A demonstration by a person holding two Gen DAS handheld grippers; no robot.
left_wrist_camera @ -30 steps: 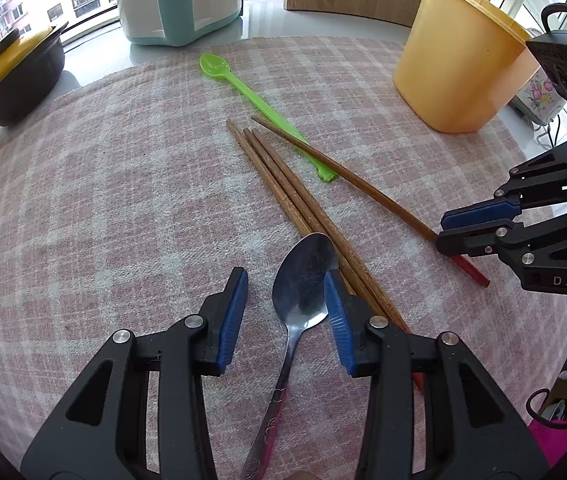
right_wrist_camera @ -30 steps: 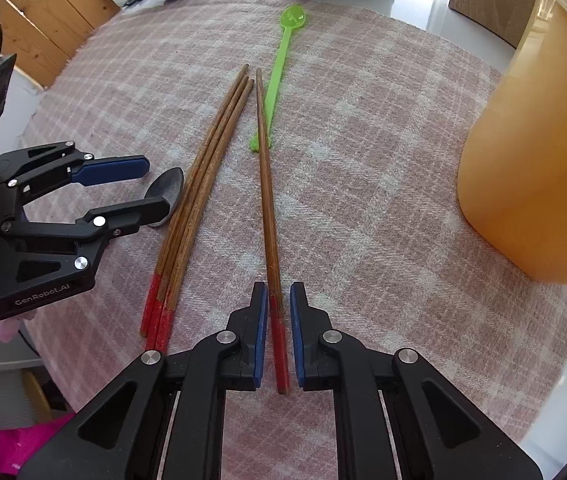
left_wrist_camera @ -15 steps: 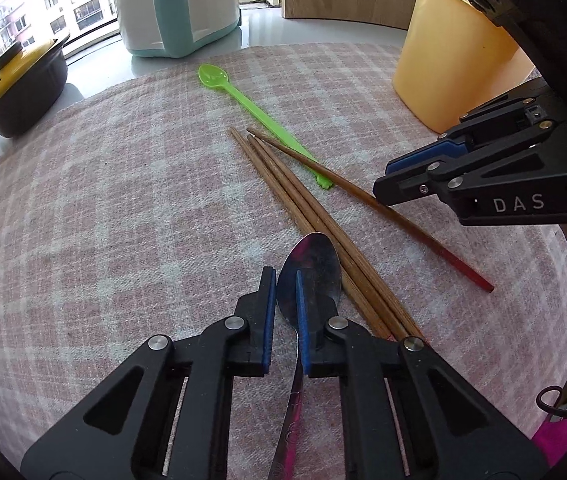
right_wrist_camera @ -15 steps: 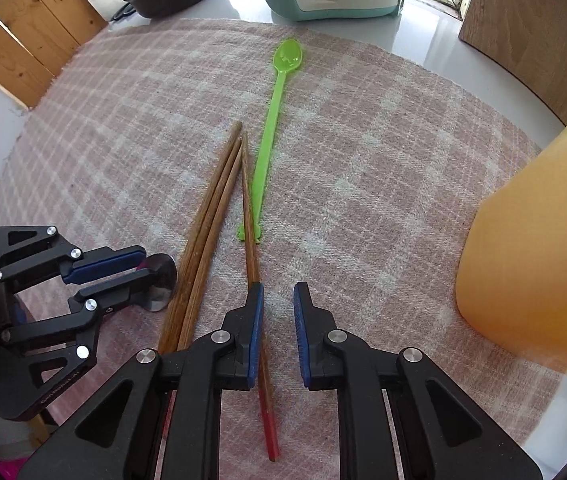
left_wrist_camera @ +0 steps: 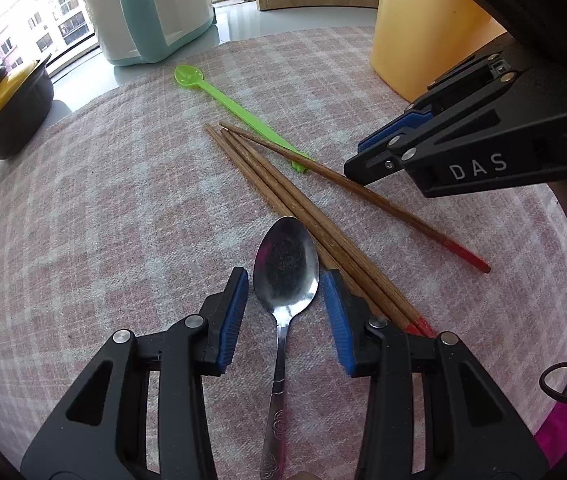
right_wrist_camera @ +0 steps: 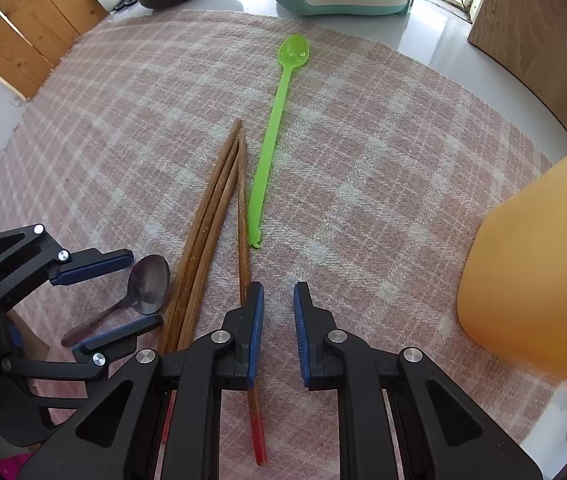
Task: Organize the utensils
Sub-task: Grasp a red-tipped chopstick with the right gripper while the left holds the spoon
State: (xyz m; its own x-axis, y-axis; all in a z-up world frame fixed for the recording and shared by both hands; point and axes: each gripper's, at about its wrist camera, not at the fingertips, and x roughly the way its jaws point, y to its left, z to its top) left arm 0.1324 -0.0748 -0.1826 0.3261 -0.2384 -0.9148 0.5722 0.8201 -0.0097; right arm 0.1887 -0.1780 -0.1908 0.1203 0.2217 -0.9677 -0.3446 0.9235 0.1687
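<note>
Bright window daylight, sharp centre, fisheye-bent dark edges.

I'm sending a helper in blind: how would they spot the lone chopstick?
On the pink checked cloth, find the bundle of three chopsticks. Right of them, the single chopstick lies apart at its red end, its tip meeting theirs, beside the green spoon.

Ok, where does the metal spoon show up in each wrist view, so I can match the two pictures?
Left wrist: metal spoon lower centre, bowl between the open left tongs.
Right wrist: metal spoon lower left, again between the left tongs.
Shared landmark: the green plastic spoon, lying beyond the chopsticks in both.
</note>
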